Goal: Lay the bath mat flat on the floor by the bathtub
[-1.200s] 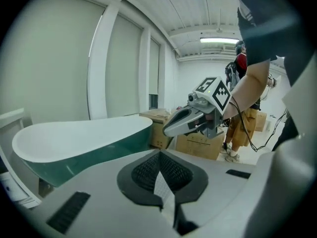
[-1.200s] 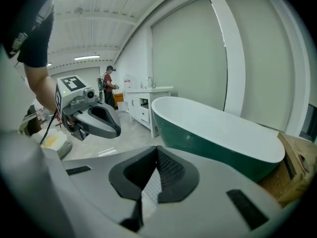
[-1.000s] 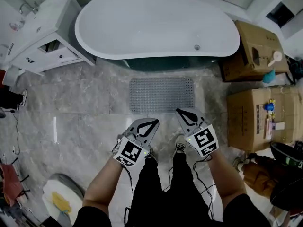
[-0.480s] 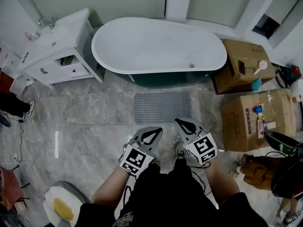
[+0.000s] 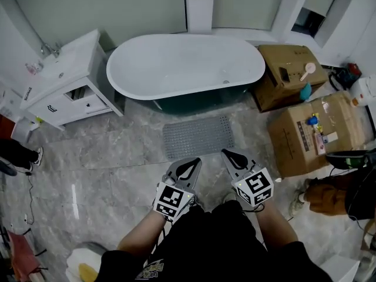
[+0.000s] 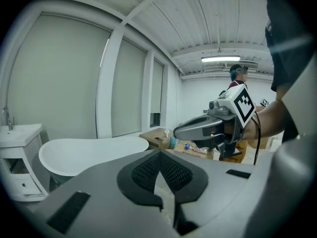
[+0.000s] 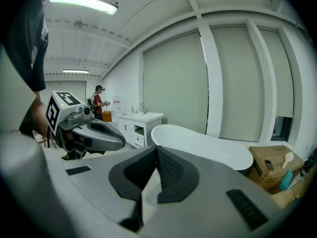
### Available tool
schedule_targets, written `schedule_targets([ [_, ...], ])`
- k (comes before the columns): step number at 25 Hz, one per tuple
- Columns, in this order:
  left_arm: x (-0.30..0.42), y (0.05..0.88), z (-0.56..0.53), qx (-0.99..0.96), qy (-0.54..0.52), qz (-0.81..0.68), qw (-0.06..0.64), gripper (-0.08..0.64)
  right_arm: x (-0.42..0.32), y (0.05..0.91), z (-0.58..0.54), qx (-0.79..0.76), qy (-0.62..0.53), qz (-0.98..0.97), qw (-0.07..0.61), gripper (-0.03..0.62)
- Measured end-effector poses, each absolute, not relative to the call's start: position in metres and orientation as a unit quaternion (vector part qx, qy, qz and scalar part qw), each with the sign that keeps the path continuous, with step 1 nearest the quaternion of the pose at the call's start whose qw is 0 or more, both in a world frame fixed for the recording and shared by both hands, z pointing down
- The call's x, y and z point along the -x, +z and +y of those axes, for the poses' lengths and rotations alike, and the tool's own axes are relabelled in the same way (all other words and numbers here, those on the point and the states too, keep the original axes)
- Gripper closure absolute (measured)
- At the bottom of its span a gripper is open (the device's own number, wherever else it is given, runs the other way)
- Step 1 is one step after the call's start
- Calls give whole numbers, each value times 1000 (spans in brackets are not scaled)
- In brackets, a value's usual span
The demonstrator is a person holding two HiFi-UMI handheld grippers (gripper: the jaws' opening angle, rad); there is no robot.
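A grey textured bath mat (image 5: 198,137) lies flat on the marble floor, directly in front of the white bathtub (image 5: 185,66). Both grippers hang above the floor on the near side of the mat, apart from it. My left gripper (image 5: 191,164) is shut with nothing in it; its dark pads (image 6: 148,170) meet in the left gripper view. My right gripper (image 5: 228,153) is also shut and empty, pads (image 7: 168,170) together. Each gripper view shows the other gripper beside it and the bathtub (image 7: 203,145) beyond. A sliver of the mat (image 7: 150,197) shows under the right jaws.
A white vanity cabinet (image 5: 64,93) stands left of the tub. Two cardboard boxes (image 5: 288,69) (image 5: 311,128) crowd the right side, with a brown bag (image 5: 329,195) beside them. A person (image 7: 99,103) stands far off by the sink. A shoe (image 5: 32,156) is at the left edge.
The head view has drawn back and up, so the tub and mat look smaller and farther. Both grippers stay shut and side by side; the mat has not moved.
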State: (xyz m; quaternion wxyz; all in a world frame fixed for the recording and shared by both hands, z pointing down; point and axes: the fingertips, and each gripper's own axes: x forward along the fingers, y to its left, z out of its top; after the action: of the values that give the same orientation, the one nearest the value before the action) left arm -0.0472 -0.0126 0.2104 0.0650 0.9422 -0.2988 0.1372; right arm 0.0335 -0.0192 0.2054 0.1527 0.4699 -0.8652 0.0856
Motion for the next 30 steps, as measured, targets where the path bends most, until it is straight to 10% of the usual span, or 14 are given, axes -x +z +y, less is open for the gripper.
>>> schedule_targets([
  [30,14,194,218,-884,151,-436,79,545,-89,196,212,-405,86,-901,126,575],
])
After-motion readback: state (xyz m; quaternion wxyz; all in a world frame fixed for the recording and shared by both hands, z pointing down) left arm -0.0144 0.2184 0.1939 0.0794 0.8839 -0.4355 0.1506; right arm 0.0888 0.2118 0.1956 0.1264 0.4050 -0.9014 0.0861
